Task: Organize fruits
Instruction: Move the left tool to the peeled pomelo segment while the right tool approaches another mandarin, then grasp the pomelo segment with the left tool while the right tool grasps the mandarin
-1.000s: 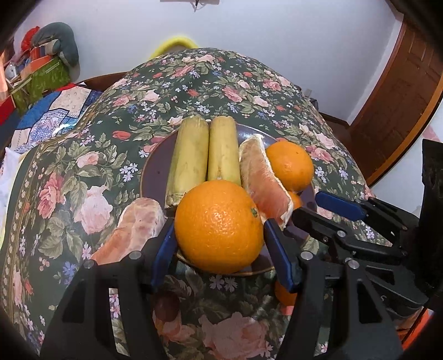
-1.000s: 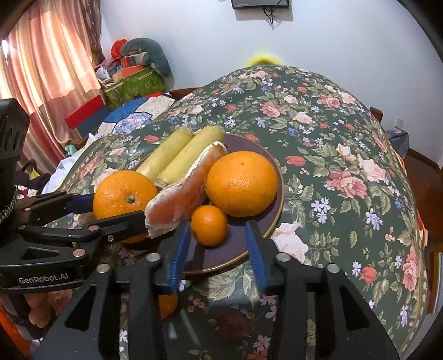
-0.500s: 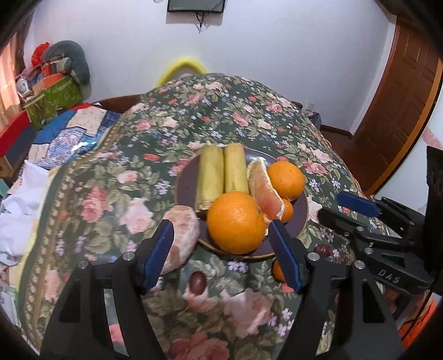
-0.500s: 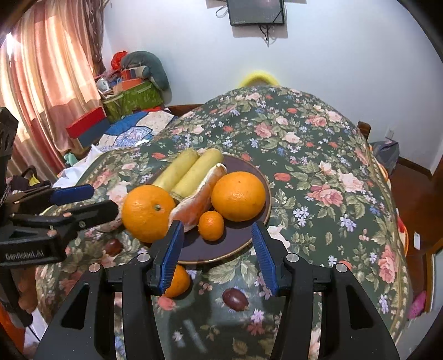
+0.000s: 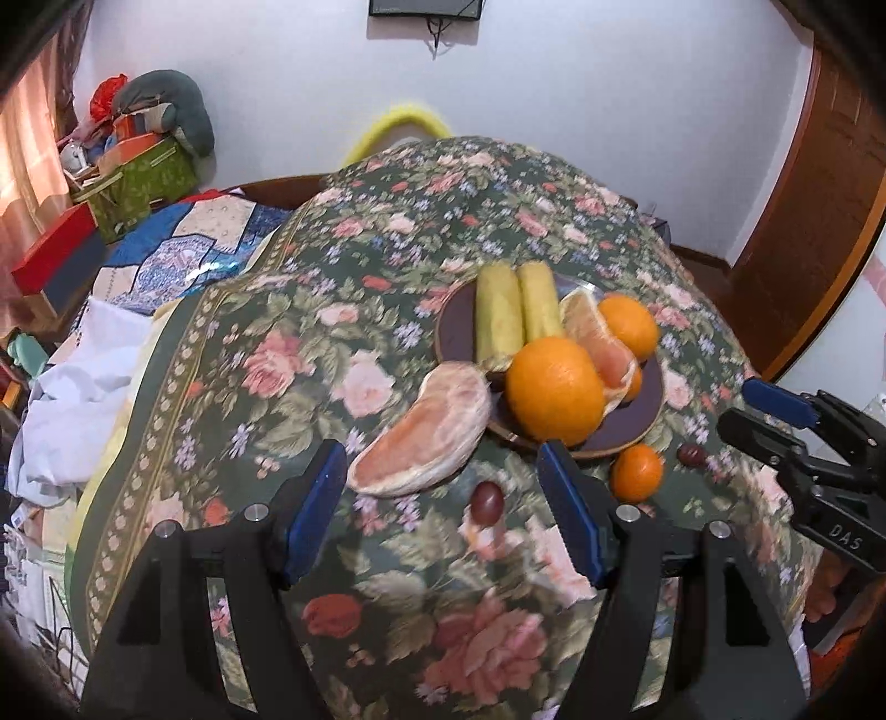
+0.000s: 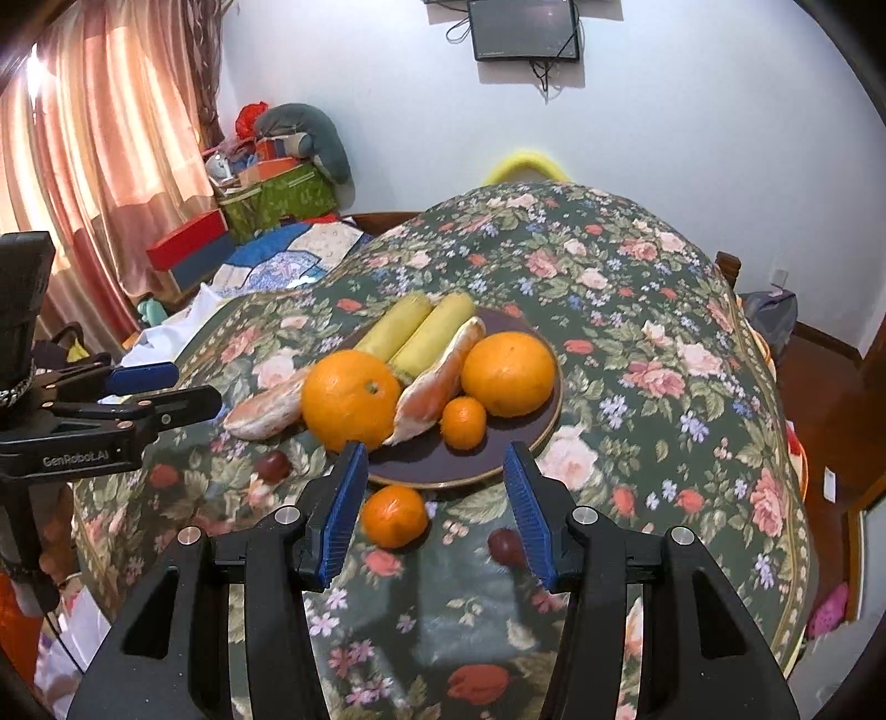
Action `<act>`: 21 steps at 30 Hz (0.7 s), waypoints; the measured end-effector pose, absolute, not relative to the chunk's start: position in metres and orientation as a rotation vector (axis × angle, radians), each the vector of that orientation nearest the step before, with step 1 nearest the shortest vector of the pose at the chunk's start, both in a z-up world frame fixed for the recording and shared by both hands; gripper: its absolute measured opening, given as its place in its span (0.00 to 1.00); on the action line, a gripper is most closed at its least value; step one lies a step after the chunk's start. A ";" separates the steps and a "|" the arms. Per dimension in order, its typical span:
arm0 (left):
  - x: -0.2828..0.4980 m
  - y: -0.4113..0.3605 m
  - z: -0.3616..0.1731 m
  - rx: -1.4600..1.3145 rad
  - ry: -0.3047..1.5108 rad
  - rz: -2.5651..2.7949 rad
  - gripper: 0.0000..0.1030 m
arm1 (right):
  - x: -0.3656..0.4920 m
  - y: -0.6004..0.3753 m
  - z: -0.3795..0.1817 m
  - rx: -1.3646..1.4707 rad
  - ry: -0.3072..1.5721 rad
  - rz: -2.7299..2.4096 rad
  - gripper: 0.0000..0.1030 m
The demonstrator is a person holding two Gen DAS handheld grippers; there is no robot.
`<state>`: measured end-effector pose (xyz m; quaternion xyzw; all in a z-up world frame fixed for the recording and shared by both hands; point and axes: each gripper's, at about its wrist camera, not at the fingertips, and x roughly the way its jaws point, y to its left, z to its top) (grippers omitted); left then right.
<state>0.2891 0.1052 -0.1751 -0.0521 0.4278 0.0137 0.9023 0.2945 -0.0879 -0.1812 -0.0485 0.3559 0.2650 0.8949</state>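
A dark plate (image 5: 642, 421) (image 6: 531, 437) on the floral tablecloth holds two yellow-green bananas (image 5: 515, 321), a peeled pomelo wedge (image 5: 601, 343), two large oranges (image 5: 554, 387) (image 6: 509, 374) and a small tangerine (image 6: 464, 421). The near orange (image 6: 351, 399) sits at the plate's rim. Off the plate lie a second pomelo wedge (image 5: 426, 437) (image 6: 266, 410), a tangerine (image 5: 637, 471) (image 6: 394, 515) and two dark grapes (image 5: 487, 501) (image 6: 505, 545). My left gripper (image 5: 443, 515) is open, empty and held back above the cloth. My right gripper (image 6: 434, 509) is open and empty, above the loose tangerine.
The table (image 6: 664, 343) is round and drops off on all sides. A bed with quilts and boxes (image 5: 138, 183) stands to the left, curtains (image 6: 99, 138) beyond it. A wooden door (image 5: 819, 194) is at the right. A screen (image 6: 523, 27) hangs on the far wall.
Both grippers have pulled back and up from the plate. My left gripper let go of the large orange, which now rests at the plate's rim.
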 end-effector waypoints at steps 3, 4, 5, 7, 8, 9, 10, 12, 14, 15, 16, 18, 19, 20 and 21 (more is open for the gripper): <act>0.286 0.112 -0.186 -0.108 0.910 0.030 0.69 | 0.290 -0.084 -0.189 -0.104 0.758 0.555 0.46; 0.286 0.114 -0.189 -0.105 0.919 0.032 0.69 | 0.289 -0.083 -0.192 -0.106 0.765 0.558 0.46; 0.287 0.117 -0.193 -0.101 0.929 0.035 0.69 | 0.290 -0.081 -0.196 -0.109 0.775 0.559 0.46; 0.291 0.119 -0.200 -0.099 0.944 0.032 0.69 | 0.290 -0.079 -0.201 -0.110 0.790 0.560 0.46; 0.294 0.121 -0.203 -0.107 0.952 0.027 0.69 | 0.291 -0.077 -0.204 -0.109 0.799 0.561 0.46; 0.297 0.122 -0.205 -0.116 0.958 0.022 0.69 | 0.292 -0.075 -0.207 -0.110 0.807 0.563 0.46; 0.301 0.123 -0.208 -0.129 0.963 0.011 0.69 | 0.293 -0.073 -0.210 -0.112 0.814 0.564 0.46; 0.308 0.123 -0.211 -0.144 0.965 0.001 0.69 | 0.293 -0.069 -0.215 -0.117 0.826 0.569 0.46; 0.317 0.122 -0.216 -0.151 0.975 -0.018 0.69 | 0.295 -0.066 -0.219 -0.121 0.835 0.574 0.46; 0.321 0.121 -0.218 -0.148 0.979 -0.020 0.69 | 0.295 -0.064 -0.221 -0.123 0.839 0.577 0.46; 0.324 0.120 -0.220 -0.145 0.983 -0.018 0.69 | 0.297 -0.062 -0.224 -0.126 0.845 0.580 0.46; 0.332 0.119 -0.225 -0.147 0.990 -0.025 0.69 | 0.301 -0.060 -0.227 -0.132 0.852 0.584 0.46; 0.335 0.117 -0.228 -0.145 0.994 -0.029 0.69 | 0.302 -0.058 -0.229 -0.135 0.854 0.585 0.46; 0.336 0.116 -0.229 -0.136 0.992 -0.025 0.69 | 0.303 -0.057 -0.230 -0.136 0.856 0.588 0.46; 0.338 0.115 -0.230 -0.119 0.986 -0.020 0.69 | 0.304 -0.057 -0.232 -0.134 0.859 0.591 0.46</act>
